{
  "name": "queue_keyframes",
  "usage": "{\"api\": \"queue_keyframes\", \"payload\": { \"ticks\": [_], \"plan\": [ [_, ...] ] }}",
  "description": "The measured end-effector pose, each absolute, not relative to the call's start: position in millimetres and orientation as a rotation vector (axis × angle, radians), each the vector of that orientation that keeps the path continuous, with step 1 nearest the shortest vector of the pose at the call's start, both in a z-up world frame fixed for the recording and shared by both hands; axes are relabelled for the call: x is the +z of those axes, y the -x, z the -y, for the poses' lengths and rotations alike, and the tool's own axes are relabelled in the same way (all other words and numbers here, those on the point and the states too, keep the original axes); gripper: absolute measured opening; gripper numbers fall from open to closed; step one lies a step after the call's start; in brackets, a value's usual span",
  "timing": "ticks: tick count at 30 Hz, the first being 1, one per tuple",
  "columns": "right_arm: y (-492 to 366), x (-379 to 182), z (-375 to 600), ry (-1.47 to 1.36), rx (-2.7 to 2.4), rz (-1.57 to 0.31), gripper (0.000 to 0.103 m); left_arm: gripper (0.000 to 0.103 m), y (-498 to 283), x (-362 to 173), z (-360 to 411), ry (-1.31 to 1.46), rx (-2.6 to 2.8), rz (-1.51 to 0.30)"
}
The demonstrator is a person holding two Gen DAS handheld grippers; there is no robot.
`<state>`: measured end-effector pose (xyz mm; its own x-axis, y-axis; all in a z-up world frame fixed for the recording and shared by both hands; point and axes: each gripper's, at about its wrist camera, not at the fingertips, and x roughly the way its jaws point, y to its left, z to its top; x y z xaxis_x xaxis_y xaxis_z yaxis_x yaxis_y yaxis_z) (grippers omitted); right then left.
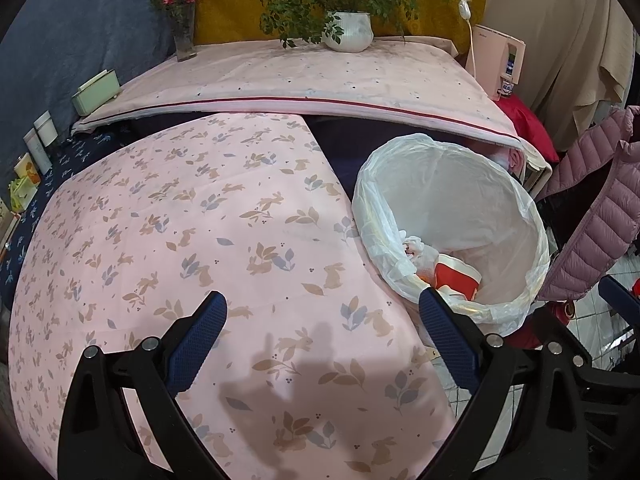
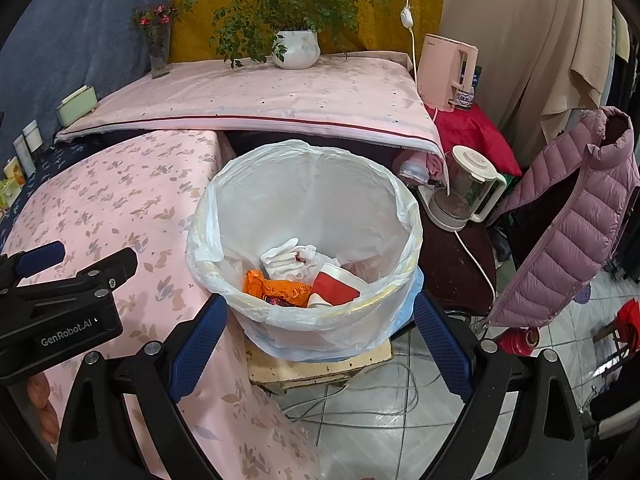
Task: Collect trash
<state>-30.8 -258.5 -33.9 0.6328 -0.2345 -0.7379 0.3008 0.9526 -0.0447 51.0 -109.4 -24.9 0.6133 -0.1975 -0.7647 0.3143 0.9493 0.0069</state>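
Three trash items in our bin (image 2: 304, 208): orange wrapper (image 2: 276, 289), white tissue (image 2: 286, 260), red-white cup (image 2: 334, 286) | left claw (image 1: 322, 340) spread wide, empty, over bench (image 1: 180, 220) beside bin | right claw (image 2: 320, 340) spread wide, empty, at bin's near rim | risk: bin's loose liner (image 2: 208, 248) snagging on a claw, we judge.

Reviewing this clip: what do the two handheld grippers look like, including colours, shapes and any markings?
Both match. The left gripper and the right gripper each have black angular linkage arms with round silver pivot bolts, ending in blue fingers with a fine meshed texture. In the right wrist view, the left gripper's black body carries white "GenRobot.AI" lettering. No cables or sleeves show.
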Motion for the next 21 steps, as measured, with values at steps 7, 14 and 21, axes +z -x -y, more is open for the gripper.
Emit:
{"api": "queue_keyframes", "payload": {
  "ticks": [7,14,21],
  "plan": [
    [31.1,-33.1,257.9,-0.084,-0.31,-0.83,0.09,0.092,-50.5,-25.1,109.4,-0.148,-0.302,-0.862],
    [30.9,-32.2,258.3,-0.081,-0.314,-0.829,0.09,0.092,-49.4,-23.9,111.3,-0.159,-0.309,-0.857],
    [32.2,-32.1,260.4,-0.083,-0.322,-0.83,0.09,0.092,-50.6,-26.6,110.6,-0.164,-0.308,-0.864]
  ]
}}
